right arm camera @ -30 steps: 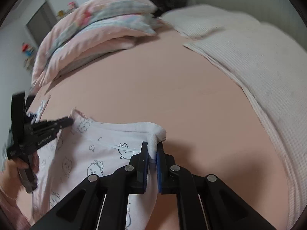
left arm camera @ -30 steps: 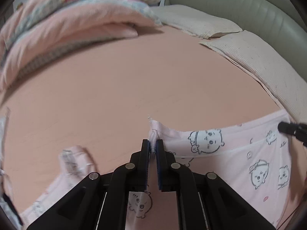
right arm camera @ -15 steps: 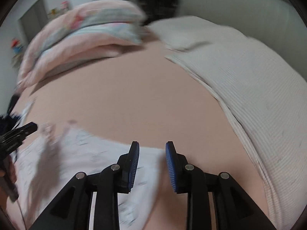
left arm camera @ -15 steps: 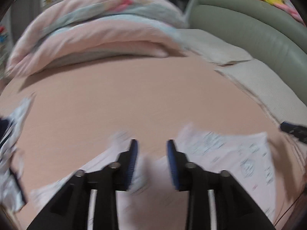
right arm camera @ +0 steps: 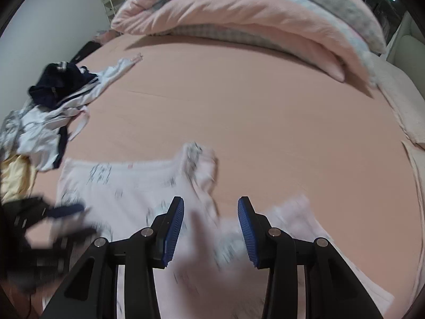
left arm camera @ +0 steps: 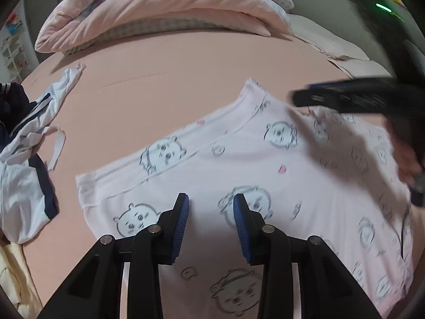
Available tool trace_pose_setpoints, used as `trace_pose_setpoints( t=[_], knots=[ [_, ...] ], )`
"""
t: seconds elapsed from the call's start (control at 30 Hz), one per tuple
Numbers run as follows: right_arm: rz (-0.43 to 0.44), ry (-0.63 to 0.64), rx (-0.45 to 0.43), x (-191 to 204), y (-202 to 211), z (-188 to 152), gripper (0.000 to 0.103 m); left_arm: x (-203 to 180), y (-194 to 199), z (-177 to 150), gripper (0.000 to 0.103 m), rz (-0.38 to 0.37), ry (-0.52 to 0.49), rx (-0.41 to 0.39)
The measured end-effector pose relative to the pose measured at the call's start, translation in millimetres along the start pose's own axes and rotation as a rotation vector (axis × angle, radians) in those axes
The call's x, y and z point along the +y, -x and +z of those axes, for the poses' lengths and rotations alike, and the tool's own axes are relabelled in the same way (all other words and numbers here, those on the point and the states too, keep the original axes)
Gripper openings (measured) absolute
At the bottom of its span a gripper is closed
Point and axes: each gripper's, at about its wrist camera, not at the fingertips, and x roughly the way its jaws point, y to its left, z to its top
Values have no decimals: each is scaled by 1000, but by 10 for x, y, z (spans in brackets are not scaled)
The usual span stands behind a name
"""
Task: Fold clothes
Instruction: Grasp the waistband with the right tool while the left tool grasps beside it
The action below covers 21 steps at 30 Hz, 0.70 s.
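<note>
Both claws have just let go of the pink printed garment (left arm camera: pixel 239 164), which now lies spread on the bed (left arm camera: pixel 164 85); left claw (left arm camera: pixel 211 207) released, right claw (right arm camera: pixel 210 212) opening, nothing gripped; this fold looks laid. A heap of unfolded clothes (left arm camera: pixel 24 143) waits left, duvet (left arm camera: pixel 164 8) behind, neither obstructing

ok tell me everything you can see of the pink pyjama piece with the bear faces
The pink garment looks like soft, thin cotton, pale pink with grey outline bear faces and small pink marks. It lies spread mostly flat on the peach bedsheet, a stitched band along its far edge. In the right wrist view one corner is rumpled upward. Neither hand-held gripper pinches it.
</note>
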Motion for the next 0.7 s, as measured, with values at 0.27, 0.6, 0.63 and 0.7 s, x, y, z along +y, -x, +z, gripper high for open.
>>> trace_pose_setpoints(
  t=[0.27, 0.6, 0.63, 0.7],
  knots=[
    [-99, 17, 32, 5, -238, 5, 42, 335, 57, -41, 32, -25, 64, -32],
    [-38, -5, -57, -150, -41, 65, 43, 538, 406, -65, 32, -31, 118, -108],
    [-42, 26, -44, -47, -97, 111, 51, 547, 407, -76, 32, -34, 124, -107],
    [-48, 84, -15, 150, -216, 200, 57, 561, 402, -101, 32, -22, 123, -103]
  ],
)
